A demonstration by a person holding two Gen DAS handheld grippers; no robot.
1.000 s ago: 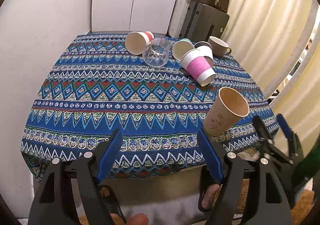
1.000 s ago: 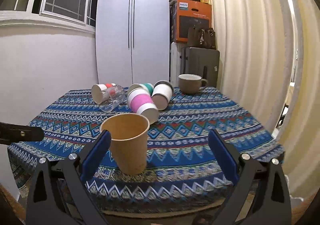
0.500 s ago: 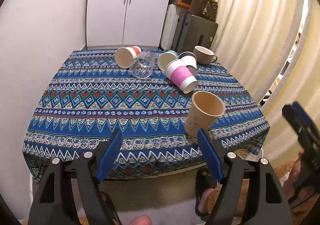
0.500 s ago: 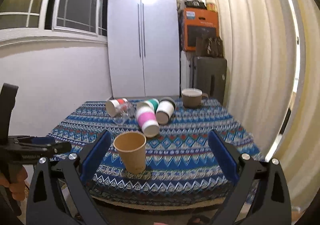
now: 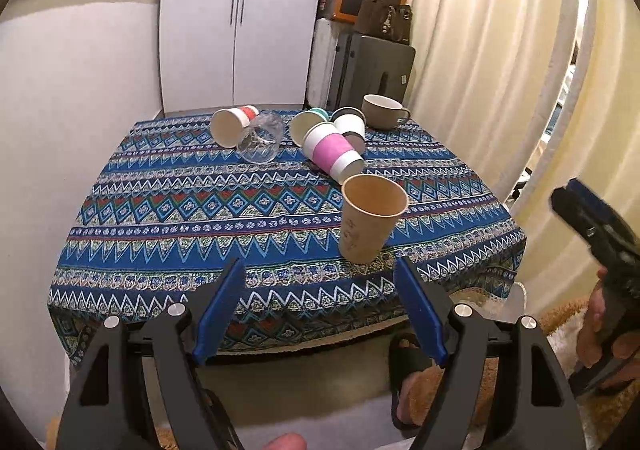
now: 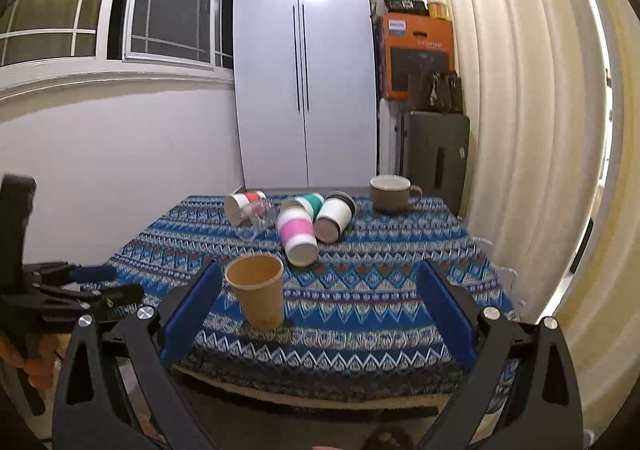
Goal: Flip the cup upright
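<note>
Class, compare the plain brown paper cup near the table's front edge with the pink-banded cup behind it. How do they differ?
Pose: the brown paper cup stands upright, mouth up; the pink-banded cup lies on its side.
Look: the brown cup is plain tan; the pink-banded one is white with a pink band.
Both rest on the patterned tablecloth, free of any gripper.

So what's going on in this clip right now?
A person holds a gripper in each hand, both open and empty, back from the near edge of the table. A plain brown paper cup stands upright near that edge, nothing touching it. Further back, several sleeved paper cups, including a pink-banded one, and a clear glass lie on their sides, beside an upright brown mug. The left gripper and right gripper grip nothing.
</note>
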